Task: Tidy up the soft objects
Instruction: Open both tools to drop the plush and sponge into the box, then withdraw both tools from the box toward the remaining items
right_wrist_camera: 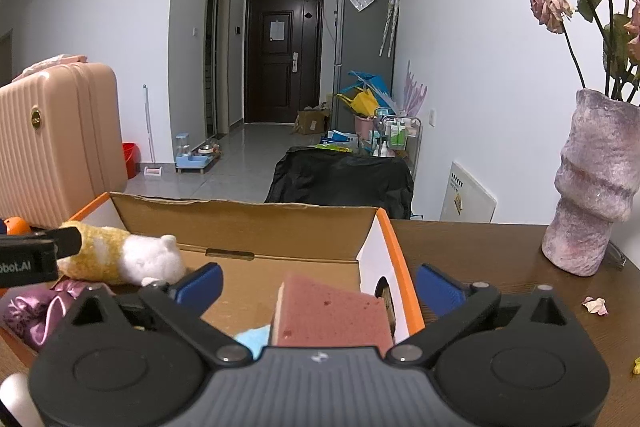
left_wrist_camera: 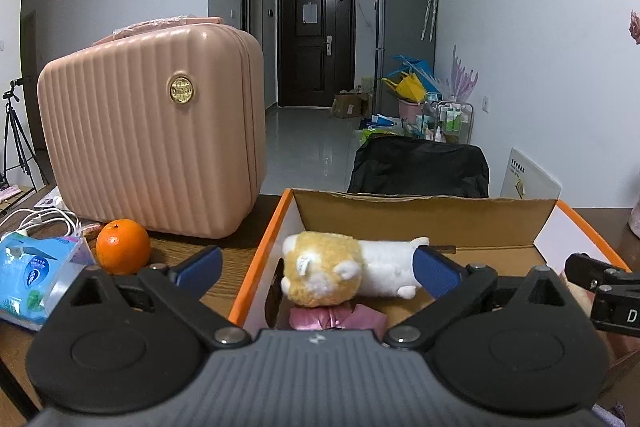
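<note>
An open cardboard box with orange edges [left_wrist_camera: 256,259] [right_wrist_camera: 404,267] sits on the wooden table. A yellow-and-white plush toy [left_wrist_camera: 336,271] [right_wrist_camera: 120,255] lies inside it on a pink satin pouch [left_wrist_camera: 336,317] [right_wrist_camera: 36,311]. My left gripper [left_wrist_camera: 318,267] is open over the box's left side, its fingers apart on either side of the plush. A pink sponge [right_wrist_camera: 332,315] and a light blue soft item [right_wrist_camera: 252,339] lie in the box's right part. My right gripper [right_wrist_camera: 318,287] is open just above the sponge, holding nothing.
A pink ribbed case [left_wrist_camera: 152,131] stands at the back left, with an orange [left_wrist_camera: 122,247], a tissue pack [left_wrist_camera: 36,267] and white cables [left_wrist_camera: 44,217] in front. A purple vase with dried roses [right_wrist_camera: 592,183] stands right of the box; petals [right_wrist_camera: 596,305] lie nearby.
</note>
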`<action>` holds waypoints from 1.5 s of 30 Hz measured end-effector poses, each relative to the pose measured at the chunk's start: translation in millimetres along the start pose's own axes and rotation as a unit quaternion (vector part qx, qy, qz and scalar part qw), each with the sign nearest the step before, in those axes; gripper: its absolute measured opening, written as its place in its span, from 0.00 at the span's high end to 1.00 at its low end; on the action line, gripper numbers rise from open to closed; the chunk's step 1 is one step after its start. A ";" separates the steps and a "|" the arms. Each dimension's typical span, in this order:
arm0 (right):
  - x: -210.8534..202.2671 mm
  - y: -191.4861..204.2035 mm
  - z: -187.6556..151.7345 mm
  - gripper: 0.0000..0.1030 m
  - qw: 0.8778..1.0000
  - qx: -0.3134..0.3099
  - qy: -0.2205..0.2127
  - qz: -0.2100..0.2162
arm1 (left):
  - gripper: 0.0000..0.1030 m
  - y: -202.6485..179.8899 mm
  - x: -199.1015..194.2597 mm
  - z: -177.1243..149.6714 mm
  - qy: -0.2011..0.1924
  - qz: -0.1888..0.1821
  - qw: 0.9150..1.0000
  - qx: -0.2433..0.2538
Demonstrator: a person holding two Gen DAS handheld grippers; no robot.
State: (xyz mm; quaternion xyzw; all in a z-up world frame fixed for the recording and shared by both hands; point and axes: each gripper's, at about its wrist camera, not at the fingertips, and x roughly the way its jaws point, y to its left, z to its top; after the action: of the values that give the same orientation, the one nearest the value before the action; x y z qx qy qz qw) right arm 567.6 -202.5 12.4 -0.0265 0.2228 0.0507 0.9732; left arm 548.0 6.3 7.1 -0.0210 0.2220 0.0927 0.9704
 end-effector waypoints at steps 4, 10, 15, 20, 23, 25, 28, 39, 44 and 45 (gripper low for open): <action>-0.5 -0.5 1.8 0.00 1.000 0.001 -0.001 -0.002 | 0.00 -0.4 -1.6 1.2 -0.004 -0.001 1.000 0.000; -7.0 -0.5 4.1 0.00 1.000 0.001 -0.009 -0.005 | 0.00 -0.2 -5.2 2.6 -0.004 -0.004 1.000 -0.002; -19.2 -0.4 4.1 0.00 1.000 -0.003 -0.019 -0.005 | 0.00 5.5 -18.2 8.7 -0.008 -0.019 1.000 -0.014; -36.7 -1.8 2.0 0.00 0.999 -0.004 -0.037 -0.014 | 0.00 9.2 -36.5 7.9 -0.018 -0.026 0.999 -0.017; -48.7 -3.7 -0.7 0.00 0.999 -0.006 -0.045 -0.015 | 0.00 9.8 -47.5 5.1 -0.026 -0.024 0.999 -0.010; -55.8 -5.5 -1.8 0.00 0.999 -0.006 -0.049 -0.017 | 0.00 11.1 -54.7 3.3 -0.032 -0.022 0.999 -0.007; -67.4 -6.4 -6.5 0.00 0.998 -0.007 -0.053 -0.018 | 0.00 14.5 -64.2 0.0 -0.035 -0.019 0.999 -0.005; -106.6 -11.1 -27.8 0.00 0.998 -0.004 -0.068 -0.020 | 0.00 28.7 -97.9 -16.6 -0.040 -0.009 0.999 0.002; -122.0 -13.0 -38.8 0.00 0.997 -0.002 -0.069 -0.019 | 0.00 34.1 -112.3 -24.3 -0.040 -0.006 0.999 0.008; -125.7 -12.8 -41.3 0.00 0.997 -0.002 -0.068 -0.019 | 0.00 34.7 -115.4 -26.0 -0.040 -0.006 0.999 0.009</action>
State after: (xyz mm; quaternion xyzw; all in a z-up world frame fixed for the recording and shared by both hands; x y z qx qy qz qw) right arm 438.7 -229.3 30.4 -0.0292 0.1554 0.0341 0.9868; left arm 428.3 18.6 33.9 -0.0094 0.1836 0.0860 0.9792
